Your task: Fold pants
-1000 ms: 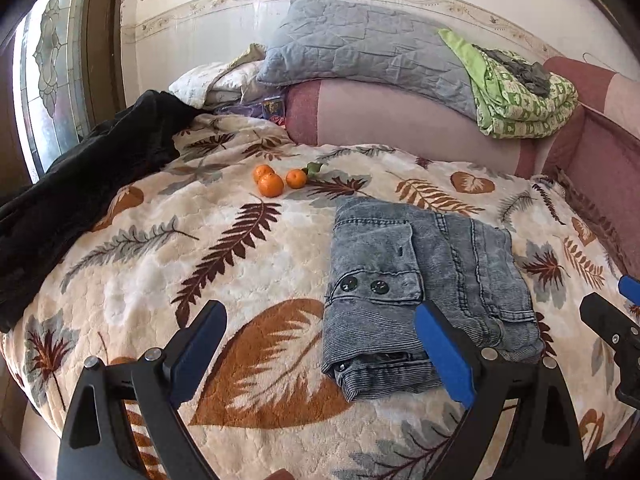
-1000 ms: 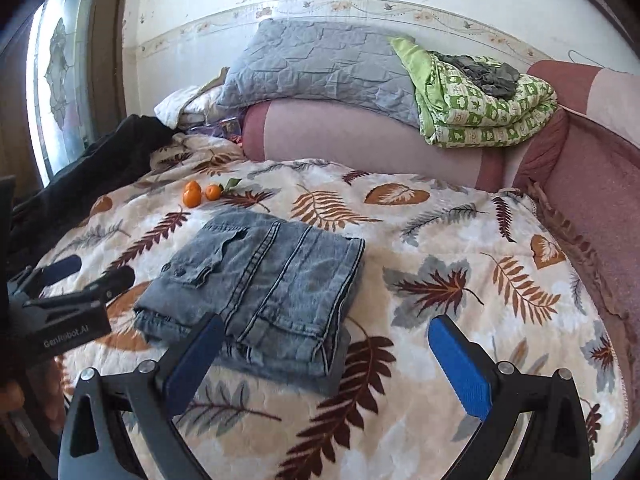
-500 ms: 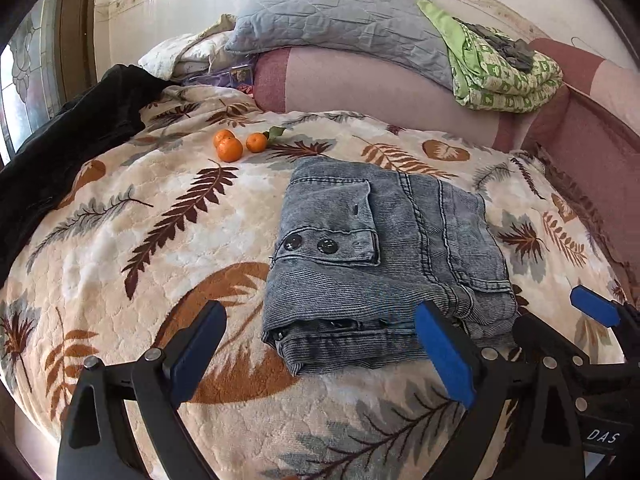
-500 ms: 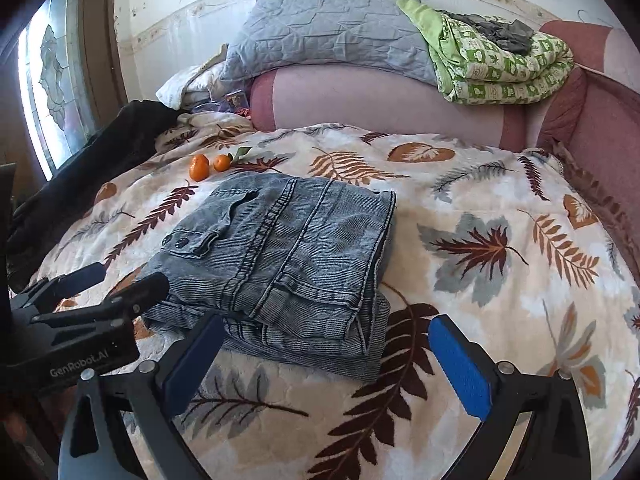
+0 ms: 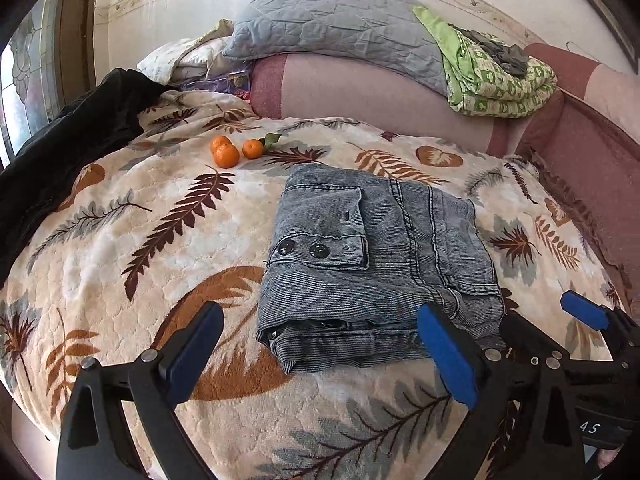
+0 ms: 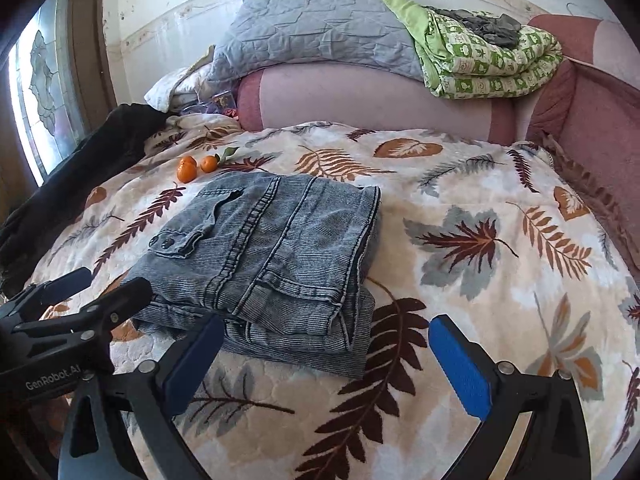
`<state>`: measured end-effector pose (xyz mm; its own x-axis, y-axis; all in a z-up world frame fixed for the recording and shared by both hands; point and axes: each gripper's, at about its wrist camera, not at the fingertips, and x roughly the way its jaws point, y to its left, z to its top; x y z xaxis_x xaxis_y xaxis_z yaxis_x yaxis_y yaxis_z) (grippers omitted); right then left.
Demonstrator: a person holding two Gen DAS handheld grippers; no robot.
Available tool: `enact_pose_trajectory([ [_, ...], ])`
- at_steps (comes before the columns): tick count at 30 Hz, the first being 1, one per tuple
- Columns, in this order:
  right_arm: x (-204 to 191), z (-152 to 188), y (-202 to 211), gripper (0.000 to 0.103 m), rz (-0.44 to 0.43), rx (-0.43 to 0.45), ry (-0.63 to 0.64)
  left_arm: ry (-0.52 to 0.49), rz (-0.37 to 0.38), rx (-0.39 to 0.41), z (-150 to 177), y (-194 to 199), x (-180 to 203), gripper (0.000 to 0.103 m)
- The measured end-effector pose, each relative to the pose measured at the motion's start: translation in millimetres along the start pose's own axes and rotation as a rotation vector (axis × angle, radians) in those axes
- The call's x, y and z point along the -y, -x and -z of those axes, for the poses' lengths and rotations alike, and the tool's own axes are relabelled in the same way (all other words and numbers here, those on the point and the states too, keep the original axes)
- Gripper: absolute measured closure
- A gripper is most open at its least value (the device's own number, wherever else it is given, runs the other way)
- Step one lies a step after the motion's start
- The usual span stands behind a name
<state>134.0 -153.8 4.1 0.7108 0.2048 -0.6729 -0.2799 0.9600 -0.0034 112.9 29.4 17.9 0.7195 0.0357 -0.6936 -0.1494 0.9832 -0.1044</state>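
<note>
Grey denim pants (image 5: 372, 264) lie folded into a compact rectangle on the leaf-patterned blanket (image 5: 160, 240), a buttoned pocket flap on top. My left gripper (image 5: 320, 356) is open, its blue pads just short of the near edge of the pants, holding nothing. The right gripper's blue-tipped fingers (image 5: 584, 312) show at the right of this view. In the right wrist view the folded pants (image 6: 272, 256) sit left of centre. My right gripper (image 6: 324, 364) is open and empty, near the front right corner of the pants. The left gripper (image 6: 72, 300) shows at the left.
Three oranges (image 5: 234, 152) with a leaf lie behind the pants. A dark garment (image 5: 60, 160) covers the bed's left edge. A grey quilted pillow (image 5: 340, 28) and a green patterned blanket (image 5: 496, 76) rest on the pink headrest (image 5: 360, 96). A window (image 6: 44, 92) is at the left.
Both grippers have come in lower and nearer the folded pants, which now sit closer to the fingertips. The pants have not moved. Both stay open.
</note>
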Motion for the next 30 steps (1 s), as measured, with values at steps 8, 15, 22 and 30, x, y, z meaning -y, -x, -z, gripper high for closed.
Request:
enact_pose_trajectory([
  [8,-5,2,-2,0.000,0.027,-0.004,0.025,0.023,-0.029,0.028,-2,6,-11,0.005],
  [15,-7,3,-1,0.000,0.031,0.003,0.030,0.021,-0.043,0.025,-2,4,-11,0.005],
  [22,-2,1,-2,0.000,0.028,0.000,0.007,-0.011,-0.055,0.022,1,2,-3,0.005],
  [30,-1,1,-2,0.000,0.027,-0.001,0.005,-0.026,-0.074,0.024,2,2,-1,0.005],
])
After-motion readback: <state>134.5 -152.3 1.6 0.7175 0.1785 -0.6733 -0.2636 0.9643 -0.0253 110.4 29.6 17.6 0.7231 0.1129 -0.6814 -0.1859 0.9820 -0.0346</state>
